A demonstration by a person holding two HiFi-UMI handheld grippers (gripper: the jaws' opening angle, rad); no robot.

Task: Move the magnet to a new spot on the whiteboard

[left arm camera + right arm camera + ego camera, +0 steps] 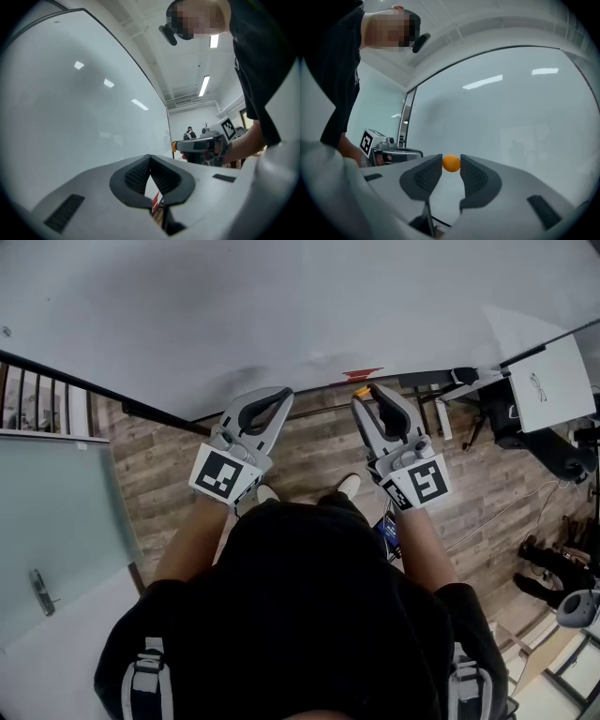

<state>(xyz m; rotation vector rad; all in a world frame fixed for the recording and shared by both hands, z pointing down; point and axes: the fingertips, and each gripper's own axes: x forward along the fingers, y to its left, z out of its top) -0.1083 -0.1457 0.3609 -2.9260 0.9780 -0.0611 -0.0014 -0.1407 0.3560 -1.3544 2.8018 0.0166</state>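
Observation:
A small orange ball magnet (451,163) sits between the pads of my right gripper (451,165), which is shut on it, just in front of the whiteboard (511,117). In the head view the magnet (362,391) shows at the tip of the right gripper (367,395), near the lower edge of the whiteboard (281,306). My left gripper (281,394) points at the board beside it, fingertips together and holding nothing. In the left gripper view its pads meet at the tip (150,158), and the magnet (173,146) shows at the right gripper's end.
A small red object (362,374) lies at the board's lower edge. A frosted glass door (56,512) stands at the left, over wooden floor (309,446). A white sign on a stand (553,381) and cables are at the right. A person (189,134) stands far off.

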